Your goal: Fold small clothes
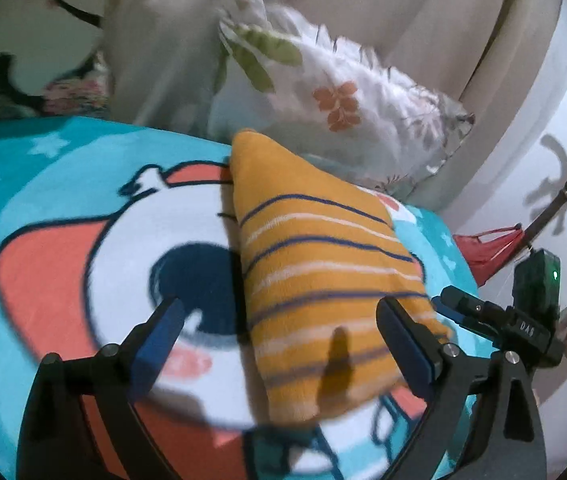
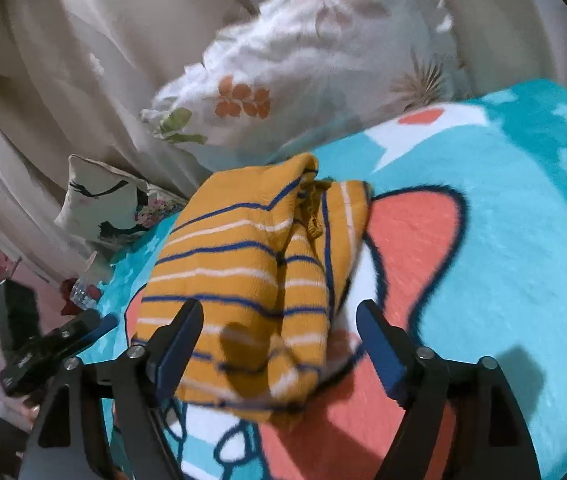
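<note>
Both views motion-blurred; striped garment (image 2: pixel 243 280) folds hide inner layers; blanket (image 1: pixel 63 184) cut off by frame edge.

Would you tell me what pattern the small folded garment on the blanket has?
The garment is mustard yellow with thin navy and white stripes, clearest in the right wrist view.

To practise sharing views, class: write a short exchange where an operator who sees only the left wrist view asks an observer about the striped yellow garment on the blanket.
Operator: Is the striped garment one smooth layer?
Observer: No. The right wrist view shows a folded flap lying along its right side.
Operator: Is the right gripper open?
Observer: Yes. Its fingers stand apart, one over the garment's near end, one over the blanket.
</note>
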Action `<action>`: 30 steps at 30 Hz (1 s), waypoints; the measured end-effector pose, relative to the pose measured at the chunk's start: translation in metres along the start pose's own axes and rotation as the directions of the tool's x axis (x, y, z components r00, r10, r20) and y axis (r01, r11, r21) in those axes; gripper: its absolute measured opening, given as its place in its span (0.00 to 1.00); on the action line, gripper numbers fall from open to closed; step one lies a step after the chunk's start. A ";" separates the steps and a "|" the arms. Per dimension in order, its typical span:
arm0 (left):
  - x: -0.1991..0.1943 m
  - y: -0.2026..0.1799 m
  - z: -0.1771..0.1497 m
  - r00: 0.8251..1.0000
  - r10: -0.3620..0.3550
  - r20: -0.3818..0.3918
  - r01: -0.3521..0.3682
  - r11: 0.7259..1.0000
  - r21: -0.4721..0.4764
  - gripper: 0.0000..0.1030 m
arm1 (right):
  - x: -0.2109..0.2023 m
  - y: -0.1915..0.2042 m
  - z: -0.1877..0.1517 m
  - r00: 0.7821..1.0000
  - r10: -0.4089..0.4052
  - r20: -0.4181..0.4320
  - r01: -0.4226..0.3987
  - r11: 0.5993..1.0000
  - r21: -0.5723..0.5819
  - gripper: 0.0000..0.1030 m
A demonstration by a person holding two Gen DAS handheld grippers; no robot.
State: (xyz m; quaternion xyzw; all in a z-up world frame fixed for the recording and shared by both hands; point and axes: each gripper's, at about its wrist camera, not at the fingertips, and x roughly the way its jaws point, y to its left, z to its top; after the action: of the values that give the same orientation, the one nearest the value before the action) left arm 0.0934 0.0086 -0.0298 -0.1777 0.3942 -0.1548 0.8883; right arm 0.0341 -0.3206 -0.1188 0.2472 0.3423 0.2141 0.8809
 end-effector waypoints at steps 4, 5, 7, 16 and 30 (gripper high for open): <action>0.044 0.005 0.013 0.997 -0.024 -0.069 0.025 1.000 0.013 0.94 | 0.044 -0.020 0.022 0.996 0.013 -0.083 -0.006 0.997 0.082 0.81; 0.052 0.005 0.014 0.994 -0.057 -0.089 0.057 0.998 0.003 0.94 | 0.054 -0.021 0.027 0.996 0.010 -0.087 -0.003 0.996 0.084 0.82; 0.074 0.002 0.012 0.976 -0.144 -0.165 0.139 0.990 -0.039 0.94 | 0.069 -0.021 0.032 0.995 0.018 -0.093 -0.009 0.996 0.093 0.84; 0.028 -0.047 0.032 0.991 -0.002 -0.132 0.020 0.990 0.138 0.65 | 0.083 0.003 0.043 0.960 0.276 -0.043 -0.264 0.947 0.183 0.50; -0.041 -0.032 -0.047 0.980 0.172 0.101 -0.185 0.973 0.136 0.84 | -0.005 0.030 0.014 0.989 -0.019 0.146 0.023 0.999 -0.029 0.61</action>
State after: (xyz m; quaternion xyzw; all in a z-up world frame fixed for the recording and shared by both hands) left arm 0.0274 -0.0117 -0.0184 -0.0835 0.3567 -0.0944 0.9257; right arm 0.0343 -0.3036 -0.0897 0.2449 0.2765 0.1915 0.9094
